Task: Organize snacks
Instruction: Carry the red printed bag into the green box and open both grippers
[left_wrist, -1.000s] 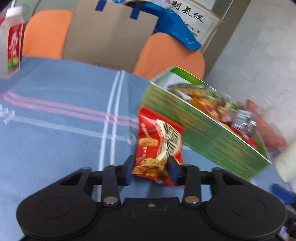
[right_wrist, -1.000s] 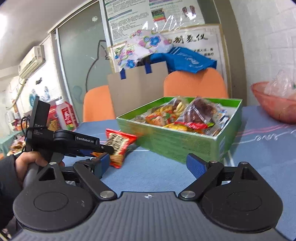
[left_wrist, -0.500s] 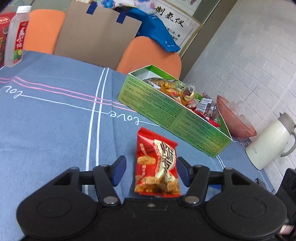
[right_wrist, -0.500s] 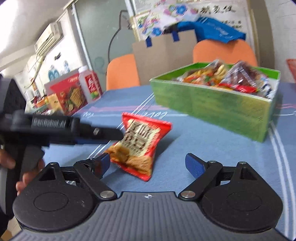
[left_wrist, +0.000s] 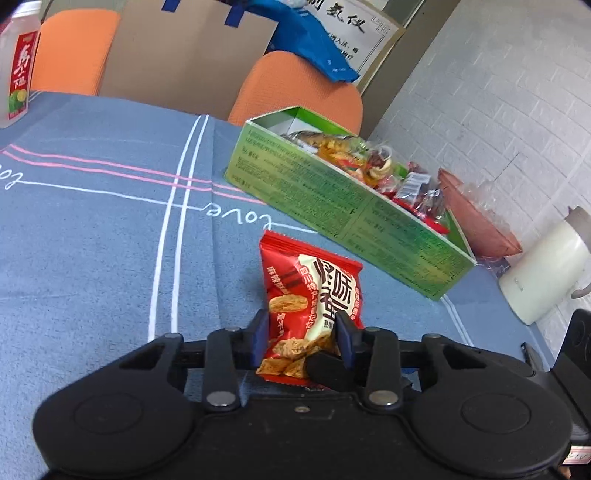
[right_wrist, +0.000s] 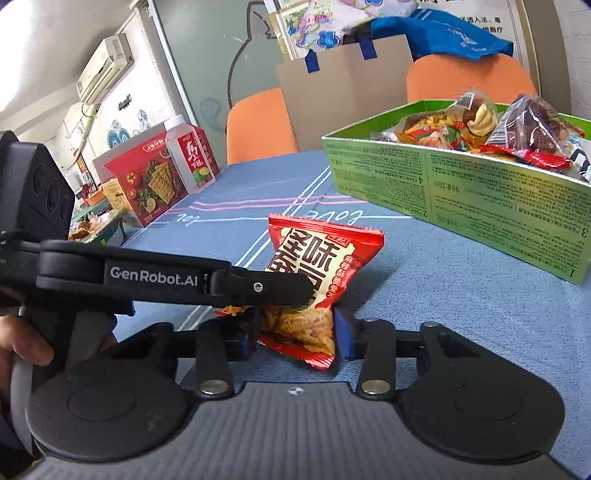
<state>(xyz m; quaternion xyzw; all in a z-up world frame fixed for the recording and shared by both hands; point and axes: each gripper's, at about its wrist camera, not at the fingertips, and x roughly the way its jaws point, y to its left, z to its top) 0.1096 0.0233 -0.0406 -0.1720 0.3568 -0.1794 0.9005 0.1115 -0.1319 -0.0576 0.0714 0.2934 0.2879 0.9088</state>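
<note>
- Packet position first: the red foil snack packet (left_wrist: 310, 295) stands tilted on the blue cloth-covered worktop (left_wrist: 92, 240), its lower end lifted between both tools. The open green cardboard box (left_wrist: 332, 206), already heaped with snacks, lies at about two o'clock from it in the left wrist view.
- Your right gripper (right_wrist: 294, 334) has just been closing, and its blue fingers now pinch the packet's lower end from both sides.
- Your left gripper (left_wrist: 302, 339) has also just been closing, with the packet between its fingers. They sit right against its sides, but whether they actually press cannot be told.
- Expect the packet to be very light, air-puffed and soft. The glossy film will likely be slippery and will buckle rather than resist.
- The contents look like brittle crisps, so a hard squeeze on the belly would probably crush them.
- The flat crimped seam at six o'clock, or the top seam at twelve, is the safer hold: stiffer, and nothing there to break.
- With only one end pinched, the packet may swing or droop as you carry it towards the box.
</note>
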